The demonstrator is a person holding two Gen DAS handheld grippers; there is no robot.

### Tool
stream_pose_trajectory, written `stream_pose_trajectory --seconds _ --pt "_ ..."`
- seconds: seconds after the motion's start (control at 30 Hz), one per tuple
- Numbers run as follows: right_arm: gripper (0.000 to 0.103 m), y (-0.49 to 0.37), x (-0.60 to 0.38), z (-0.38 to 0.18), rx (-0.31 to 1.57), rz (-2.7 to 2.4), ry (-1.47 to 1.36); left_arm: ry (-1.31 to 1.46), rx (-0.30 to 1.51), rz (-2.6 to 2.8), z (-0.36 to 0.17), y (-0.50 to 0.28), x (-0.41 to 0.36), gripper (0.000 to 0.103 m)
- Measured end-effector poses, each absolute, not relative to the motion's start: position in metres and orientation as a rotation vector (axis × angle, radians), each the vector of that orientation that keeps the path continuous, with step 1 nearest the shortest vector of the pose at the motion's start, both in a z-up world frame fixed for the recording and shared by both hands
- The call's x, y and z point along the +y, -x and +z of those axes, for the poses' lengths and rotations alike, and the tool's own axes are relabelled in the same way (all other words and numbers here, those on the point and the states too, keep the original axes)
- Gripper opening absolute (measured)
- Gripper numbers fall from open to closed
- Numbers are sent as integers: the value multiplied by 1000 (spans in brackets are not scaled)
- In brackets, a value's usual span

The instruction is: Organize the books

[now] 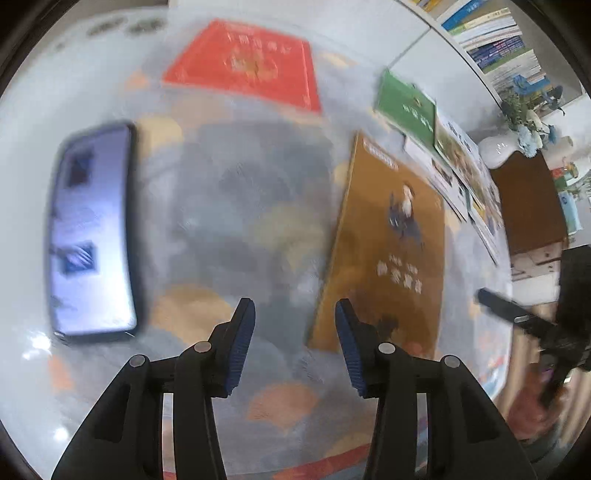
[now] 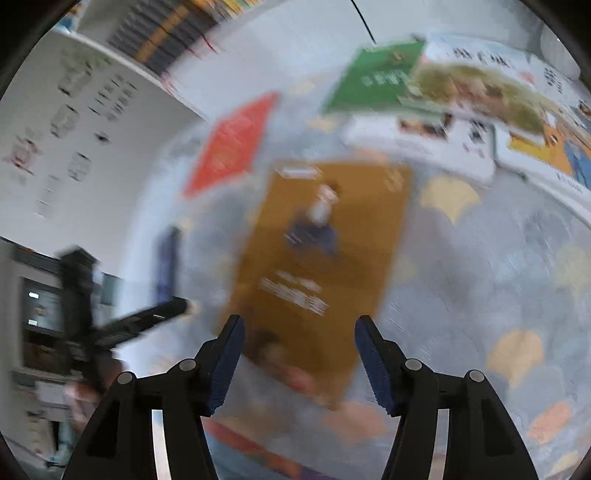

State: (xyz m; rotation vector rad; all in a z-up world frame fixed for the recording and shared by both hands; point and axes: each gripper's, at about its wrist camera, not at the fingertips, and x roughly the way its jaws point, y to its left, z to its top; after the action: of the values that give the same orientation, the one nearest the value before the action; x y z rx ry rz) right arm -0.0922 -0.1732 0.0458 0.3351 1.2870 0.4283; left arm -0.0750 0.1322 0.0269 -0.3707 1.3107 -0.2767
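A brown book (image 1: 388, 251) lies flat on the patterned tablecloth, just right of and beyond my left gripper (image 1: 294, 306), which is open with nothing between its fingers. In the right wrist view the same brown book (image 2: 321, 258) lies straight ahead of my right gripper (image 2: 300, 325), also open and empty, hovering over the book's near edge. A red book (image 1: 243, 62) (image 2: 232, 144) lies farther back. A green book (image 1: 406, 105) (image 2: 376, 75) sits beside a loose pile of several books (image 1: 461, 166) (image 2: 472, 92). Both views are blurred.
A phone (image 1: 92, 229) lies screen up at the table's left. The right gripper's black arm (image 1: 517, 317) shows at the right edge, the left one (image 2: 147, 317) at the left. Bookshelves (image 1: 491, 40) (image 2: 166, 33) line the wall. A white vase with flowers (image 1: 517, 122) stands past the table.
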Motion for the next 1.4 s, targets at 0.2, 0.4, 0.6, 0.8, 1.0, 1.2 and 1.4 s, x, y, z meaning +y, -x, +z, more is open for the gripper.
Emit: stream_pose_trajectory --seconds 0.2,0.4,0.6,0.8,1.0,1.2,1.4 --pt "37 101 -170 9 1340 296 -259 327 1317 -330 17 68 110 42" --pt "35 108 -168 1 1342 286 -246 221 1340 -338 13 72 92 29" --pt "35 108 -170 -4 1357 326 -298 372 1351 -404 13 72 101 29" --pt "35 103 -191 -12 1375 373 -451 614 1250 -606 34 82 113 29" --pt "36 107 -194 -12 1373 379 -487 483 1283 -475 15 81 81 19" --pt "35 108 -209 -14 1395 385 -581 515 1278 -489 15 72 64 10" --pt "49 106 -241 -11 1393 457 -830 815 1232 -632 36 56 65 9"
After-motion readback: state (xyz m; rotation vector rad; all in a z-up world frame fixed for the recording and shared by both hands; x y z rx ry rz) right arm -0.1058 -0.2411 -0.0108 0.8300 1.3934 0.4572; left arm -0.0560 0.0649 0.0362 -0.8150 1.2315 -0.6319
